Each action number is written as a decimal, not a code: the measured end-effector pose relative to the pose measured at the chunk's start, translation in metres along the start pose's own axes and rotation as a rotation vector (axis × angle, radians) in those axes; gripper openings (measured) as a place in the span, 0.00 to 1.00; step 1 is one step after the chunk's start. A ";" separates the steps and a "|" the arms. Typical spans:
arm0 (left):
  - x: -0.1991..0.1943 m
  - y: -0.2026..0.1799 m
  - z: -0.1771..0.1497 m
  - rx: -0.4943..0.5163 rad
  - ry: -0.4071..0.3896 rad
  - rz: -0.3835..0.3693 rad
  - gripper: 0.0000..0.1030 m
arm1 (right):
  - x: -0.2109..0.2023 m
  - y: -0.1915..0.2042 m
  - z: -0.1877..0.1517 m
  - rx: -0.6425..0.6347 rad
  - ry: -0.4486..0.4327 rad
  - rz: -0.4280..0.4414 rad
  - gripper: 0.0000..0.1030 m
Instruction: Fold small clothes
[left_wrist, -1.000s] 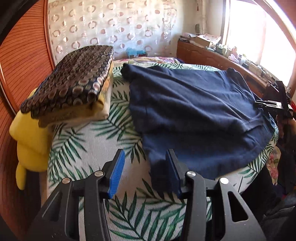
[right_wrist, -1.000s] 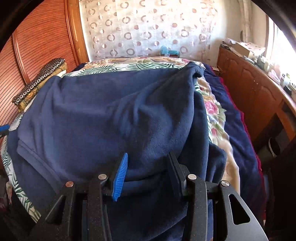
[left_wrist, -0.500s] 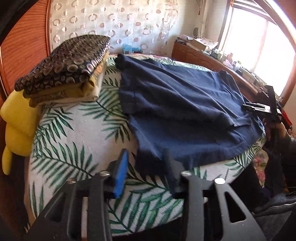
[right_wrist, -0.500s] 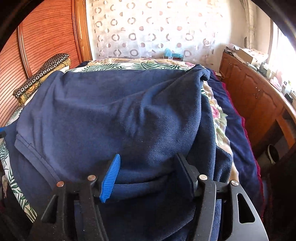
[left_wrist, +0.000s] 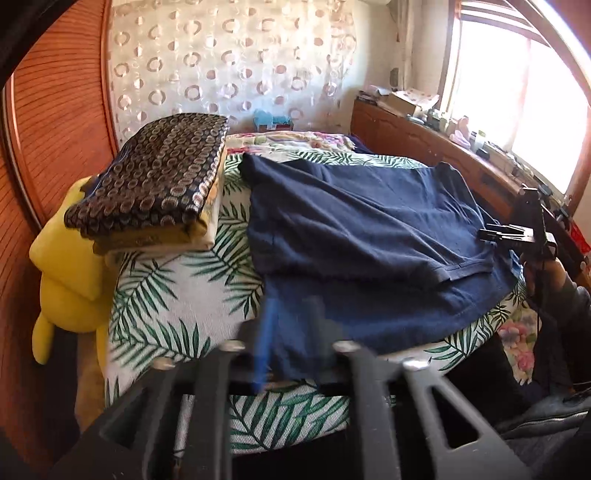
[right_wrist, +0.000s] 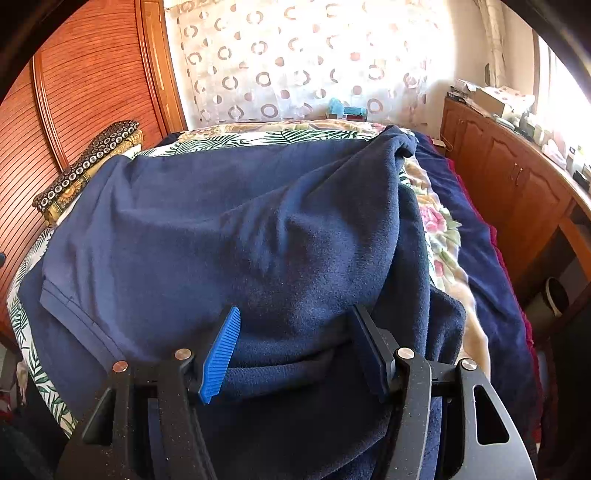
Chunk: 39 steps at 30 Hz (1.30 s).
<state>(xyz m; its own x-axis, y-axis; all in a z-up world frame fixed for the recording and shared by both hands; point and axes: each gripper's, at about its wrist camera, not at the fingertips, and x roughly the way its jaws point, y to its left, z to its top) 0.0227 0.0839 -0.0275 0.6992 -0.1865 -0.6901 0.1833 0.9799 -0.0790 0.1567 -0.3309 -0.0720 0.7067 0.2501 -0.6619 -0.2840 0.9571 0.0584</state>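
your left gripper (left_wrist: 291, 339) has pulled back, fingers parted and blurred over the dark navy fleece garment's (left_wrist: 362, 236) corner — right gripper (right_wrist: 295, 350) just widened, released, so that fold looks laid.

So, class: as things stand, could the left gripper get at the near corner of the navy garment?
Probably yes: the left gripper hangs right over the navy garment corner, nothing between; the folded stack sits off to one side.

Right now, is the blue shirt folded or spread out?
Partly folded: the navy shirt has one hemmed layer doubled over another on the palm-leaf bedspread.
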 end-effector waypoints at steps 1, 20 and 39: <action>0.003 0.001 0.002 0.005 0.002 0.020 0.45 | 0.000 0.000 0.000 -0.001 0.000 -0.001 0.61; 0.111 0.011 0.025 -0.093 0.135 0.019 0.45 | 0.001 -0.001 0.000 -0.003 -0.003 0.003 0.61; 0.118 0.008 0.048 -0.134 0.089 -0.028 0.45 | 0.000 -0.001 -0.001 0.002 -0.006 0.006 0.61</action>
<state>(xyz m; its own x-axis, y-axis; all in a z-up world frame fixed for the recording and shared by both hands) 0.1403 0.0660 -0.0750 0.6299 -0.2124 -0.7471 0.1037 0.9763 -0.1902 0.1570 -0.3323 -0.0729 0.7089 0.2572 -0.6568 -0.2874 0.9557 0.0640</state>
